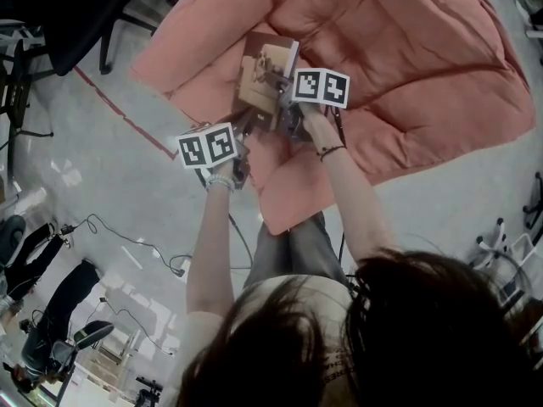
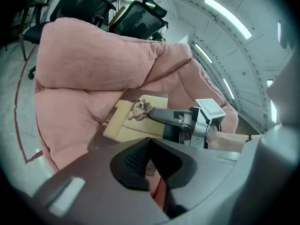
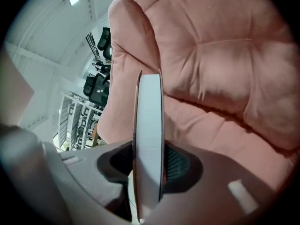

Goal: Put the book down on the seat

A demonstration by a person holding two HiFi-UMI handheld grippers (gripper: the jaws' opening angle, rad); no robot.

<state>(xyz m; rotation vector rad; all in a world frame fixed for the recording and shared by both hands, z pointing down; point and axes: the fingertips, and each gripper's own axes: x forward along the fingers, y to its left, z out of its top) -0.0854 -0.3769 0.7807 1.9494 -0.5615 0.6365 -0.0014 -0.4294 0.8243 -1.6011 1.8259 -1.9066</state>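
The book (image 1: 263, 79) has a tan cover with a dog picture and hangs over the pink padded seat (image 1: 407, 75). My right gripper (image 1: 278, 81) is shut on its right edge. In the right gripper view the book (image 3: 149, 125) stands edge-on with its white pages between the pads of the right gripper (image 3: 149, 168). My left gripper (image 1: 244, 134) sits at the book's near, dark-brown end. In the left gripper view the left gripper (image 2: 152, 165) is closed on a thin reddish edge of the book (image 2: 133, 125), and the right gripper (image 2: 157, 116) lies across the cover above the seat (image 2: 93, 69).
The seat (image 3: 225, 78) lies on a grey floor crossed by a red tape line (image 1: 119, 108). A black office chair (image 1: 76, 15) stands at the upper left, with cables (image 1: 127, 236) on the floor near the person's legs (image 1: 297, 244). More chairs (image 2: 136, 18) stand behind the seat.
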